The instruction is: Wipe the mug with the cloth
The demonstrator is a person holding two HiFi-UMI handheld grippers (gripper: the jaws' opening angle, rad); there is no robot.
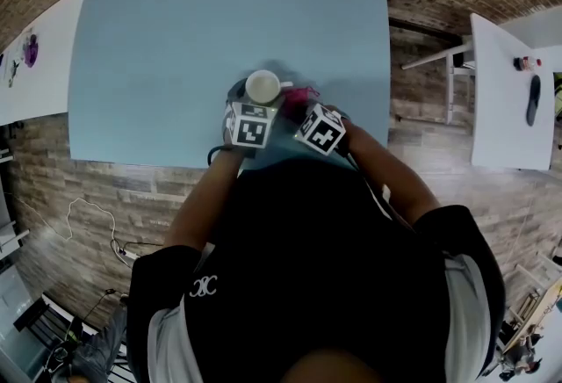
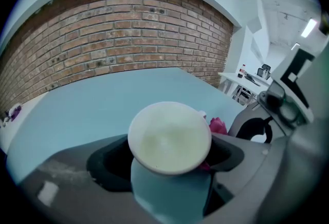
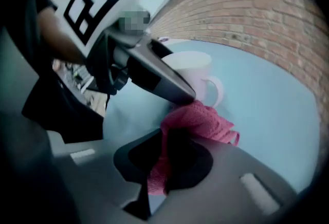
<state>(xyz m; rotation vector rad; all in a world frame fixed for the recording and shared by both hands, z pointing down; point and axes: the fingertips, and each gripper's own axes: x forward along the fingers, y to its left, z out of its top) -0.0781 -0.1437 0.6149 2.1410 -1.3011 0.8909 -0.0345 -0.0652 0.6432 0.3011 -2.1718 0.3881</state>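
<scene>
My left claw is spread wide and closed on the mug, one jaw on each side of its wall, the open rim facing up at me. My right claw is pinched shut on the pink cloth, most of it bunched between the jaws and a loose fold spilling out the front. That fold sits just beside the mug, below its handle and right at the tip of my left claw's near jaw. I cannot tell whether it touches the mug wall yet. The mug stands on the blue table near my edge of it. My worry is the crowding on the handle side. If I push the cloth in here, it could wedge under my left jaw or hook on the handle, and the pull would twist the mug in a grip that only has smooth wall to hold. A hard sideways rub could also slide the mug out of that wide hold and tip it. The loose fold could slip free if it drags. I would wipe lightly, away from the left jaw.
</scene>
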